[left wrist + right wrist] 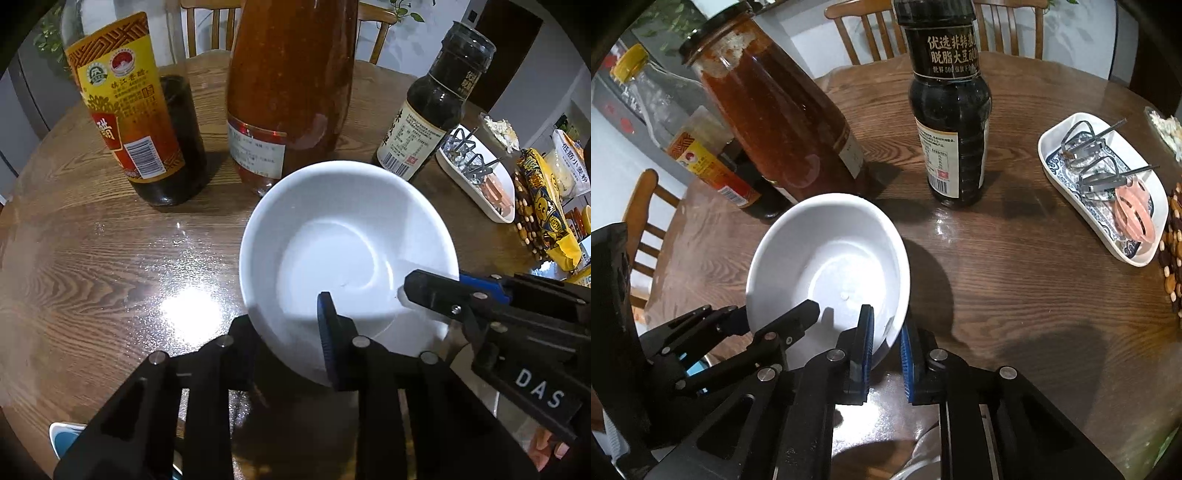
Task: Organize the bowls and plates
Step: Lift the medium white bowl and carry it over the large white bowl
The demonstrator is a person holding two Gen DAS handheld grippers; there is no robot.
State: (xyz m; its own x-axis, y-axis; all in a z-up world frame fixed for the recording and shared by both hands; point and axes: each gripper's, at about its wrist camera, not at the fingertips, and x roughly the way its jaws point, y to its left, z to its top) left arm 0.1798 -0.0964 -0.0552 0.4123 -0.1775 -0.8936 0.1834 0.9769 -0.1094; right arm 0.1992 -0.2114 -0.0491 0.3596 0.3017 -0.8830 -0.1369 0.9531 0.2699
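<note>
A white bowl with nothing in it sits on the round wooden table, a little tilted in the right wrist view. My left gripper is shut on its near rim, with one blue pad inside the bowl and the other finger outside the wall. My right gripper is shut on the rim at the bowl's right side, its pads either side of the wall. Each gripper shows in the other's view: the right gripper and the left gripper.
Just behind the bowl stand a vinegar bottle, a tall red sauce jar and a dark soy bottle. An oblong white dish with metal beaters lies to the right, beside a snack bag. Wooden chairs ring the table.
</note>
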